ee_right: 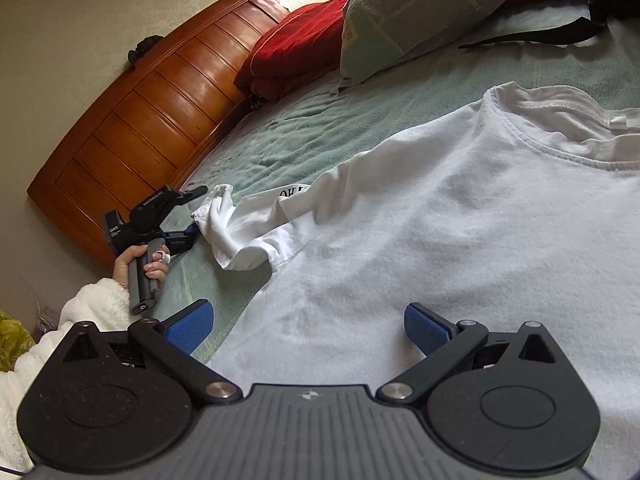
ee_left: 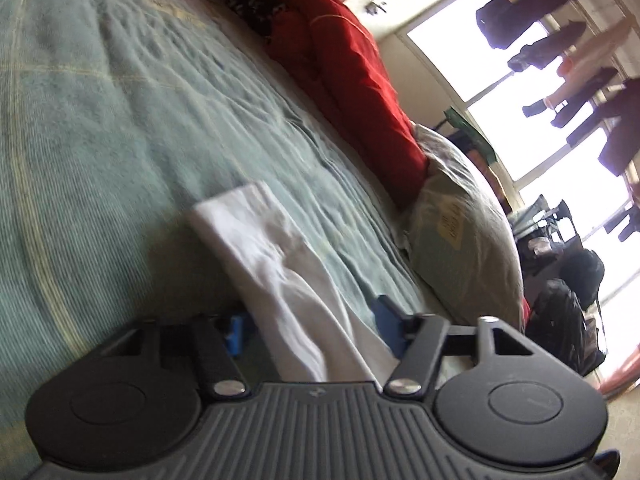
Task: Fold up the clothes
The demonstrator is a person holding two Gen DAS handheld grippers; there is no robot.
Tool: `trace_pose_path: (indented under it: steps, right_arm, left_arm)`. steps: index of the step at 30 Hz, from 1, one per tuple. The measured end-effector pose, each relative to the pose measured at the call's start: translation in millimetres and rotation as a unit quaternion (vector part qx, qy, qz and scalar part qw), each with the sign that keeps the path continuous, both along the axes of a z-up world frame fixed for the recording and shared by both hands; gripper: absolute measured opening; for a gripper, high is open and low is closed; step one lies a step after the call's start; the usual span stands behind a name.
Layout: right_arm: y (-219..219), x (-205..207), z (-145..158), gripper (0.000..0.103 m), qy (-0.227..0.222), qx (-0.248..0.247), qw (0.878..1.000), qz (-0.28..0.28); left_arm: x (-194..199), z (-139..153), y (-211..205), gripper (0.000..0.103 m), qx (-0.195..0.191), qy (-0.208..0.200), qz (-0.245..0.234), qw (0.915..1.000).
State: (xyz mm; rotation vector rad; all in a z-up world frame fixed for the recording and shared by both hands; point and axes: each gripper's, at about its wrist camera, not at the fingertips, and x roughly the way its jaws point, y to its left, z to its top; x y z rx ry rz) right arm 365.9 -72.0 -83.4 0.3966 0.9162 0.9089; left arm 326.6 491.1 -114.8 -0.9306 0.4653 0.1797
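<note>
Left wrist | left hand-held gripper (ee_left: pixel 312 330) straddles white sleeve (ee_left: pixel 276 264) | grip unclear

White T-shirt (ee_right: pixel 460 216) cut off at right edge; left tool's (ee_left: pixel 310 326) grip on sleeve unclear.

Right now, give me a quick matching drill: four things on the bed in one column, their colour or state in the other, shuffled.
Things:
1. T-shirt sleeve
2. right claw
3. headboard
4. T-shirt

States:
A. polished brown wood
B. between the left claw's pads
C. spread flat, white
D. open above the shirt's edge

Pairs: 1-B, 2-D, 3-A, 4-C
</note>
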Motion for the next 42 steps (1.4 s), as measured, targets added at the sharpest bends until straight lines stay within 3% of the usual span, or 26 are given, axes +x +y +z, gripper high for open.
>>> trace_pose_path:
  steps: [1, 3, 6, 12, 19, 23, 29, 33, 35, 38, 42]
  right_arm:
    - [0, 0, 0, 0.103, 0.0, 0.001, 1.0, 0.0]
    - [0, 1, -1, 0.103, -0.002, 0.001, 1.0, -0.001]
    - [1, 0, 0, 0.103, -0.006, -0.002, 1.0, -0.002]
    - [3, -4, 5, 0.103, -0.019, -0.02, 1.0, -0.004]
    - [1, -9, 14, 0.103, -0.036, -0.039, 0.999, -0.011]
    - [-3, -11, 21, 0.103, -0.044, -0.039, 0.998, -0.014]
    - [-9, -13, 26, 0.103, -0.048, -0.043, 0.998, -0.017]
    - [-12, -14, 33, 0.103, -0.054, -0.049, 0.997, -0.017]
    - [-12, -13, 38, 0.103, -0.059, -0.057, 0.997, -0.014]
    - [-6, -9, 43, 0.103, -0.069, -0.075, 0.995, -0.002]
    - [10, 0, 36, 0.103, -0.073, -0.101, 0.992, 0.015]
  left_arm:
    - [3, -3, 4, 0.042, -0.004, 0.004, 0.006, 1.0]
    - [9, -8, 11, 0.019, -0.011, 0.013, 0.019, 0.9997]
    - [17, -7, 14, 0.017, -0.008, 0.028, 0.027, 0.9992]
    - [15, 31, 1, 0.011, 0.08, 0.055, 0.031, 0.9949]
    - [-27, 68, 4, 0.011, 0.124, 0.041, 0.048, 0.9903]
    - [-49, 70, 1, 0.012, 0.134, 0.046, 0.049, 0.9887]
    - [-83, 52, 11, 0.026, 0.126, 0.121, 0.071, 0.982]
    - [-104, 60, 20, 0.038, 0.142, 0.151, 0.113, 0.9717]
    - [-108, 69, 18, 0.038, 0.157, 0.158, 0.12, 0.9674]
    - [-93, 85, -1, 0.039, 0.186, 0.152, 0.086, 0.9668]
    - [-44, 99, -61, 0.04, 0.218, 0.131, -0.02, 0.9669]
